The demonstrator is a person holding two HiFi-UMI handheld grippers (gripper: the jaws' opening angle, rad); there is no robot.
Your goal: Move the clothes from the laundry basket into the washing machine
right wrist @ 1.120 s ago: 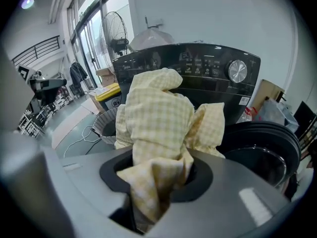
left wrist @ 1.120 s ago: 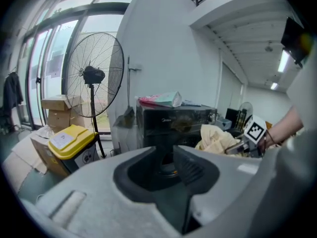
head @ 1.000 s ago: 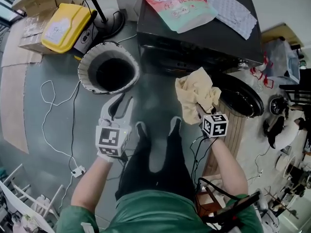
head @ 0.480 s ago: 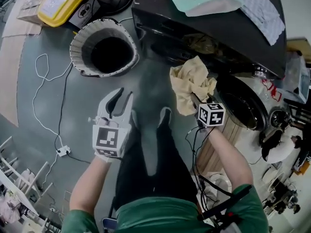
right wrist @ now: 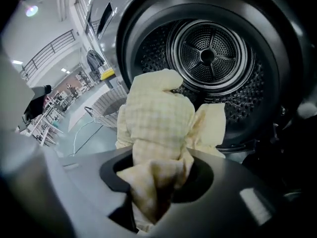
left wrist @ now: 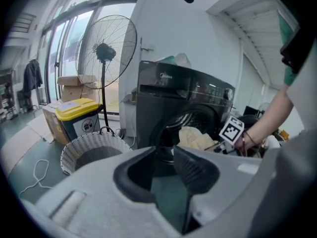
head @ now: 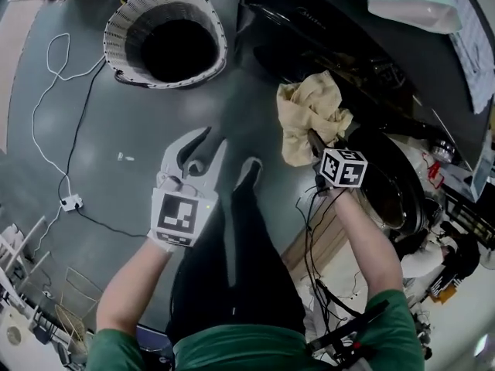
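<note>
One yellow checked cloth [right wrist: 157,125], pinched in the right gripper [right wrist: 158,185], hangs before the washing machine drum [right wrist: 213,53], not inside yet; the left gripper [left wrist: 163,165] has its jaws apart with nothing between; the laundry basket [head: 114,41] seems emptied.

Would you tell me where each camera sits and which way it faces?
Head view: on the person's head, facing down at the white woven laundry basket; forearms, legs, left gripper, right gripper show.
Left gripper view: on that gripper, facing the black washing machine past open, empty jaws; right forearm shows.
Right gripper view: on that gripper, facing the drum; jaws shut on a pale yellow checked cloth.
All show the cloth.
</note>
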